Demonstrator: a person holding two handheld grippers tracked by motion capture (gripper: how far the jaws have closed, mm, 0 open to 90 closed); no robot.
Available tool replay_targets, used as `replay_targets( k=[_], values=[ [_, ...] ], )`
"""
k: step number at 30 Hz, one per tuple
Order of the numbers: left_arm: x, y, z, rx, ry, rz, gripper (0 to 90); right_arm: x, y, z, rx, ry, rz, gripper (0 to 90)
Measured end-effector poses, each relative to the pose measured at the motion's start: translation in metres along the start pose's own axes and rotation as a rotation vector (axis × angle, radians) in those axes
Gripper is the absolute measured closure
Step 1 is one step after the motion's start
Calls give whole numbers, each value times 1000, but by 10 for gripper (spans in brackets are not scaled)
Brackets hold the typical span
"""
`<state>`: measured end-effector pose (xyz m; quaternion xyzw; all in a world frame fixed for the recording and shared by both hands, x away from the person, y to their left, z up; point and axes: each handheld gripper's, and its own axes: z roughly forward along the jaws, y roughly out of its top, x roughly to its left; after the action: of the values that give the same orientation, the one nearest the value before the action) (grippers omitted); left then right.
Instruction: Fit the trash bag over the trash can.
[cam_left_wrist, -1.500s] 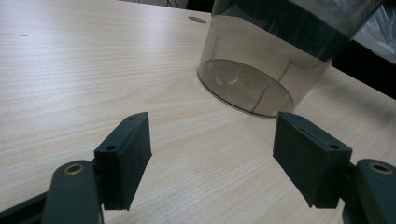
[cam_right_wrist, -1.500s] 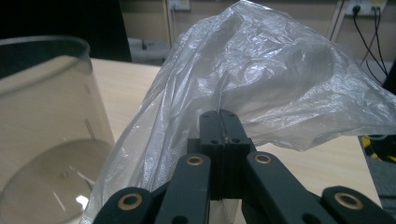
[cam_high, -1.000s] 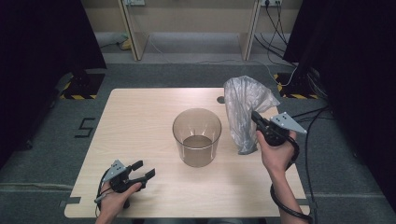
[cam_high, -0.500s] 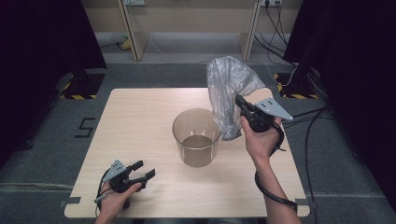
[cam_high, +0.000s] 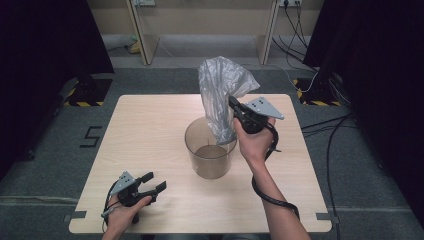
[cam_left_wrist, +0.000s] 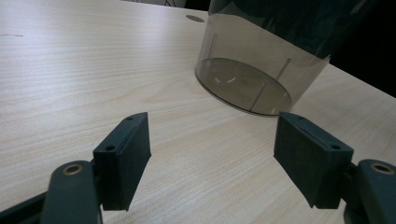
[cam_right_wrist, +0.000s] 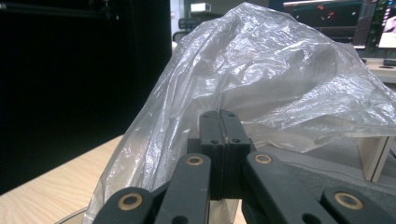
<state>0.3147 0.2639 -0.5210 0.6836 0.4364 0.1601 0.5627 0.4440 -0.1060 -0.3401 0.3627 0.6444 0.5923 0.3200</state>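
2 grippers are at work at the wooden table. The right gripper has its jaws pressed together on a fold of the clear plastic bag, and it holds this bag in the air directly above the transparent round container, which stands upright near the middle of the table. The lower end of the bag hangs down to the rim of the container, perhaps already a little inside it; I cannot tell if it touches the wall. In the right gripper view the jaws pinch only a thin part of the film, and the rest of the bag puffs out wide above them.

The left gripper rests low at the near left of the table with its jaws wide apart and nothing between them. It is well apart from the container.

I think 2 things could go wrong. The thin film may slip out of the small pinch when the bag is pushed down. Also, the container is light and nobody holds it, so the puffed bag may catch on the rim and tip or push it aside.
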Motion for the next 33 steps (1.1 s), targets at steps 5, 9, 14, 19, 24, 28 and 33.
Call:
replay_targets(
  k=[5, 9, 14, 19, 24, 28, 33],
  values=[
    [0, 0, 0, -2, -2, 0, 261, 10, -5, 13, 30, 20, -25, 900],
    [0, 0, 0, 1, -3, 0, 261, 13, -8, 18, 50, 30, -40, 900],
    [0, 0, 0, 3, -3, 3, 261, 16, -10, 21, 58, 25, -66, 898],
    [0, 0, 0, 4, -4, -1, 261, 20, -12, 24, 62, 18, -87, 896],
    [0, 0, 0, 2, -5, 1, 261, 24, -13, 27, 76, 17, -91, 863],
    [0, 0, 0, 2, -6, -1, 260, 27, -16, 27, 125, 23, -96, 774],
    [0, 0, 0, 2, -6, -1, 260, 27, -26, 22, 202, 44, -95, 689]
  ],
)
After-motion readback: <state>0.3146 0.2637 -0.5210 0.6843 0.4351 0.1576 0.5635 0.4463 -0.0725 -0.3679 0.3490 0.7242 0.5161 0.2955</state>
